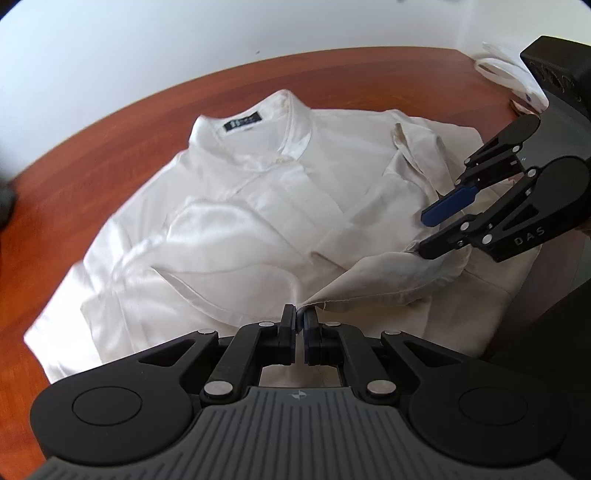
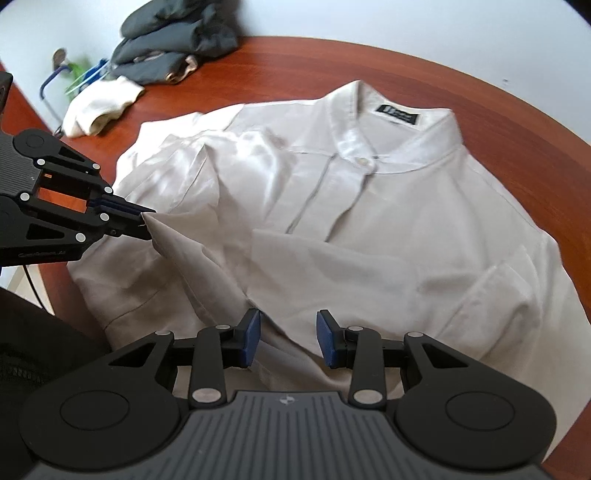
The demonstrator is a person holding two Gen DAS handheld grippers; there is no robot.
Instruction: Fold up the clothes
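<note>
shirt [image 2: 369,229] on table [image 2: 288,62] — clothes pile [image 2: 166,44] behind

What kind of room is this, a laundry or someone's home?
Probably a home or office room, not a laundry: a white shirt lies on a reddish wooden table against a plain pale wall, with a dark clothes pile at the far edge.

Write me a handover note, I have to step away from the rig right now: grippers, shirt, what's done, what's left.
Left gripper: shut on a corner of the white shirt, lifting it off the table.
Right gripper: open above the shirt's lower part, holding nothing.
Shirt: front up, collar away from you, both sleeves folded in across the chest.
Left: fold the bottom up towards the collar.
Dark clothes sit at the far edge.
</note>
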